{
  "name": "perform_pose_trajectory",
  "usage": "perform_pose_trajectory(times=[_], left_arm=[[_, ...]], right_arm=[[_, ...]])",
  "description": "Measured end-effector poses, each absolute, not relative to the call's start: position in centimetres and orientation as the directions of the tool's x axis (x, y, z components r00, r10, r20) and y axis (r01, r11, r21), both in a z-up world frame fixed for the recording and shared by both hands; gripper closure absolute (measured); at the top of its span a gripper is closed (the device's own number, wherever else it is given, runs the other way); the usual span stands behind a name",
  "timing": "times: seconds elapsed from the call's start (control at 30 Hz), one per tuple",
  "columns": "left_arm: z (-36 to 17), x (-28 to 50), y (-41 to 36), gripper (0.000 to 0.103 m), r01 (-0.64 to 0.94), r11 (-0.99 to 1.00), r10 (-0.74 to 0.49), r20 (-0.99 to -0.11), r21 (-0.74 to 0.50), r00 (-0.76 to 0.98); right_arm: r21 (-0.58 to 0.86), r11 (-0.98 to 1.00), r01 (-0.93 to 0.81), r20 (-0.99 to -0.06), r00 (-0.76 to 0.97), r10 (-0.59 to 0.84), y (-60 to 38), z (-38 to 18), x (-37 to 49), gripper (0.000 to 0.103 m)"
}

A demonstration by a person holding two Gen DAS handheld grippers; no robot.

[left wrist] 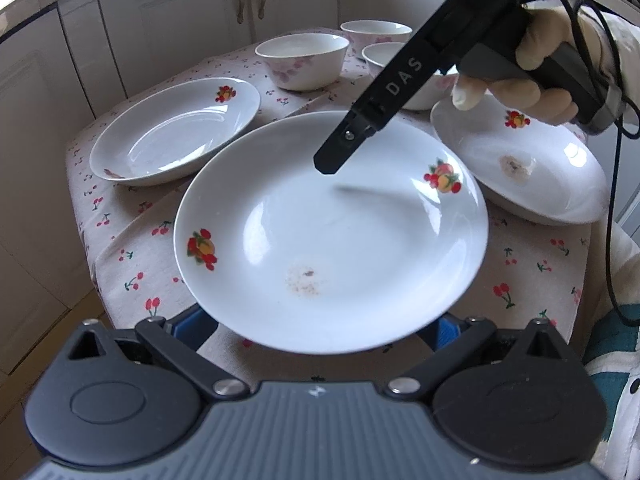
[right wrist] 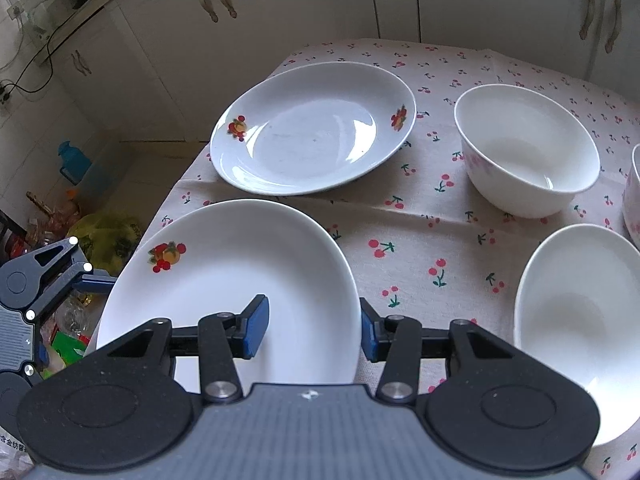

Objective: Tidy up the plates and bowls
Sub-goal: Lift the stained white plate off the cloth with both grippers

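Observation:
A white plate [left wrist: 332,240] with fruit prints and a small brown stain hangs over the table's near corner. My right gripper [right wrist: 312,332] is shut on its rim, one blue pad [right wrist: 256,328] inside the plate and the other outside the edge. In the left wrist view the right gripper [left wrist: 328,164] reaches in from the upper right over the plate. My left gripper [left wrist: 318,328] stands open, jaws wide, its fingertips hidden under the plate's near rim. The left gripper [right wrist: 80,276] meets the plate [right wrist: 240,280] at its left edge. A second plate [left wrist: 172,132] and several bowls sit on the cloth.
A stained third plate [left wrist: 520,160] lies at the right under a gloved hand [left wrist: 532,80]. Bowls [right wrist: 528,148] [right wrist: 580,320] stand right of the far plate [right wrist: 312,128]. A cherry-print tablecloth [right wrist: 420,232] covers the table. Cabinets [right wrist: 280,8] stand behind; bags [right wrist: 104,240] clutter the floor.

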State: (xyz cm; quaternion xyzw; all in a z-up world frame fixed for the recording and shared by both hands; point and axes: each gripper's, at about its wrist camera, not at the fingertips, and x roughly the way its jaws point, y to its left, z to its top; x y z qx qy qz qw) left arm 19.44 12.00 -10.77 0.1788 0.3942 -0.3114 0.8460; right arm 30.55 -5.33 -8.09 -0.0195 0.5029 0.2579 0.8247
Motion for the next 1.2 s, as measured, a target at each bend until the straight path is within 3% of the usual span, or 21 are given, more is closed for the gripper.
perform_pose_trajectory(times=[0.67, 0.77, 0.87, 0.93, 1.0, 1.2], left_arm=[[-10.6, 19.1, 12.4, 0.001, 0.662, 0.744, -0.364, -0.779, 0.086, 0.51], [-10.6, 18.9, 12.4, 0.001, 0.658, 0.749, -0.368, -0.778, 0.076, 0.51], [-10.7, 18.8, 12.5, 0.001, 0.656, 0.752, -0.373, -0.778, 0.065, 0.506], [-10.5, 18.5, 12.5, 0.001, 0.65, 0.757, -0.37, -0.778, 0.064, 0.507], [-10.5, 18.1, 12.5, 0.001, 0.65, 0.758, -0.369, -0.781, 0.061, 0.504], [-9.5, 15.4, 12.7, 0.001, 0.604, 0.795, -0.339, -0.778, 0.064, 0.529]], right_arm=[[0.223, 0.857, -0.465, -0.834, 0.364, 0.415, -4.4, -8.7, 30.2, 0.047], [0.23, 0.851, -0.473, -0.83, 0.362, 0.425, -4.4, -8.7, 30.0, 0.042], [0.252, 0.841, -0.478, -0.824, 0.35, 0.446, -4.3, -8.7, 30.0, 0.029], [0.248, 0.84, -0.483, -0.823, 0.353, 0.446, -4.0, -8.6, 29.7, 0.014], [0.237, 0.841, -0.486, -0.819, 0.366, 0.442, -3.9, -8.3, 29.2, 0.008], [0.207, 0.831, -0.517, -0.794, 0.407, 0.451, -4.3, -6.6, 27.1, 0.004]])
